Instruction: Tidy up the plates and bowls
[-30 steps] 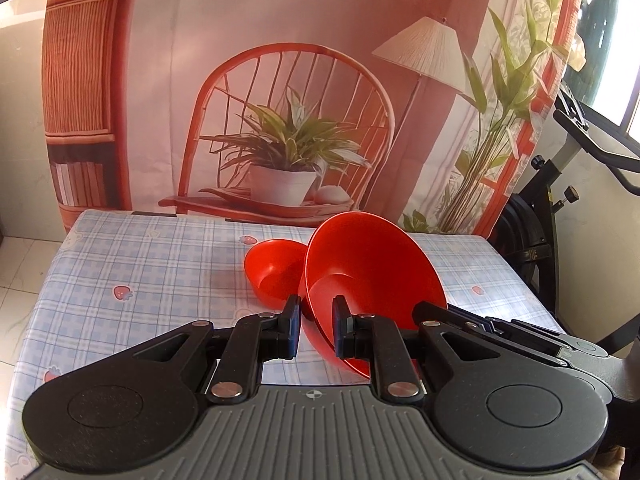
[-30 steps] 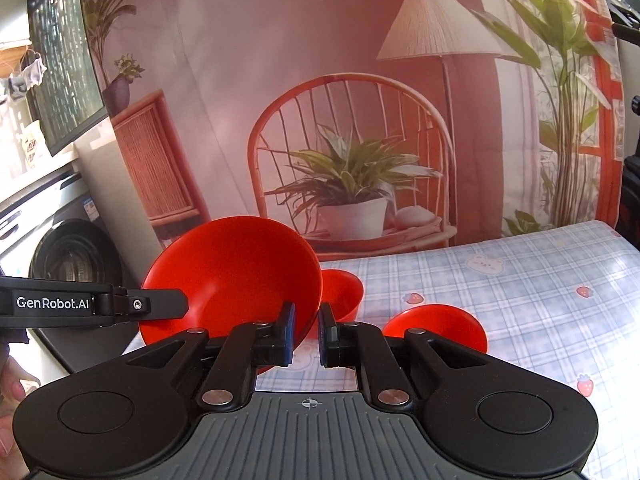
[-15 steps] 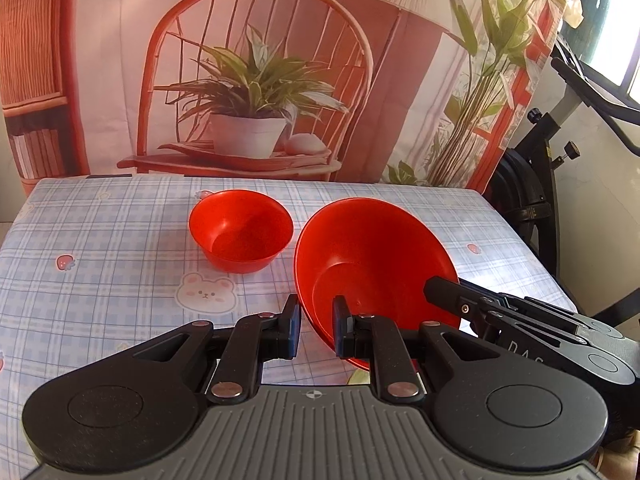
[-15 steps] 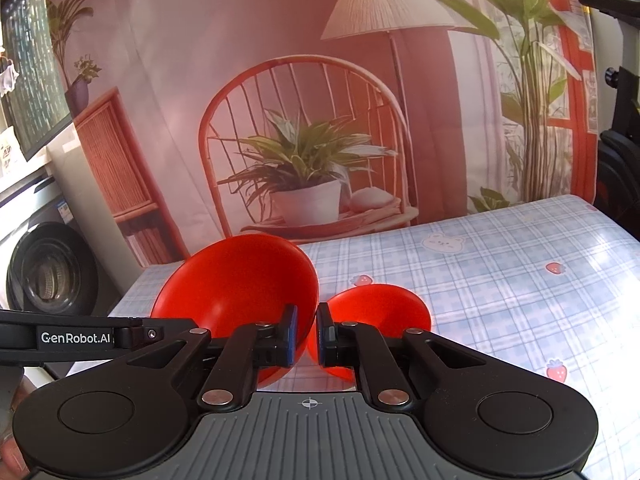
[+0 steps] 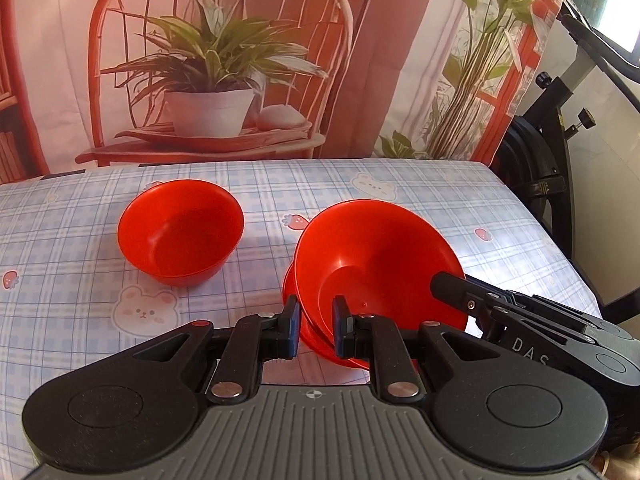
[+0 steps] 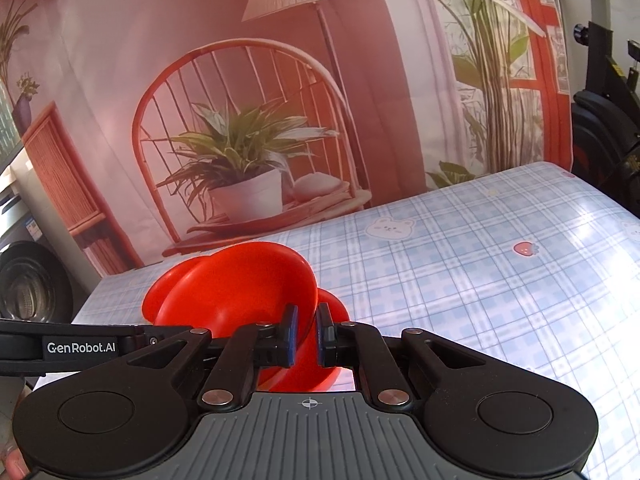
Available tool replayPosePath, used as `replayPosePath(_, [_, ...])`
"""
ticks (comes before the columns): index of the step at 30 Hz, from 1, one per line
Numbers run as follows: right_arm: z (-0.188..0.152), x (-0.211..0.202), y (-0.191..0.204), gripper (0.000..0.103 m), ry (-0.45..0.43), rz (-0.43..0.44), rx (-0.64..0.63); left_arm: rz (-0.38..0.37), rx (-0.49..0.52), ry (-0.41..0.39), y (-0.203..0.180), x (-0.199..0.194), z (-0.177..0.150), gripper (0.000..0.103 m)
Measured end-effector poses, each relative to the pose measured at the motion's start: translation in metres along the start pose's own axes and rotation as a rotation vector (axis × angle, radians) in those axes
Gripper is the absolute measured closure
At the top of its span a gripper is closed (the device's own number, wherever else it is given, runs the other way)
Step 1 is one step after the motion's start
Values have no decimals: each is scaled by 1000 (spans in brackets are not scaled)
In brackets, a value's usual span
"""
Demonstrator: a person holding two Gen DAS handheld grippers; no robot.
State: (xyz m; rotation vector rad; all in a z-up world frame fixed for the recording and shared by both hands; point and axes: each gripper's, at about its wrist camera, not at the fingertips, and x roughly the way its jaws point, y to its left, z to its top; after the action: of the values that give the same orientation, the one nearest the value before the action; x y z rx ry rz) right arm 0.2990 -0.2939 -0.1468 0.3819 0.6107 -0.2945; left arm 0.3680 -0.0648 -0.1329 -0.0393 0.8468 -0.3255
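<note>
A large red bowl [image 5: 380,256] is tilted over a second red bowl [image 5: 316,340] on the checked tablecloth. My left gripper [image 5: 316,330] is shut on the large bowl's near rim. My right gripper [image 6: 306,338] is shut on its opposite rim; the bowl [image 6: 240,288] fills the lower middle of the right wrist view, with the bowl beneath it [image 6: 334,308] showing past it. A smaller red bowl [image 5: 180,232] stands alone to the left, and its edge [image 6: 160,292] peeks out behind the large bowl.
The table [image 5: 400,184] has a light blue checked cloth with bear and strawberry prints. A printed backdrop [image 5: 208,60] hangs right behind it. An exercise bike [image 5: 560,128] stands off the right edge. A washing machine [image 6: 24,280] is at the left.
Both grippers have carried the large bowl down and to the right, away from the small bowl, onto the other red bowl. Both stayed shut on its rim.
</note>
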Motion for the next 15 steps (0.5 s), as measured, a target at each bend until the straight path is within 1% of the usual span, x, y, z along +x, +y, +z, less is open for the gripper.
replayPosePath(6, [2,17,-14,95,24,1,39,34,23,16,-6,16,-2,86])
replayPosePath(15, [0,28,-20,95,47,-2,38,57,48,8,-9,24,0,86])
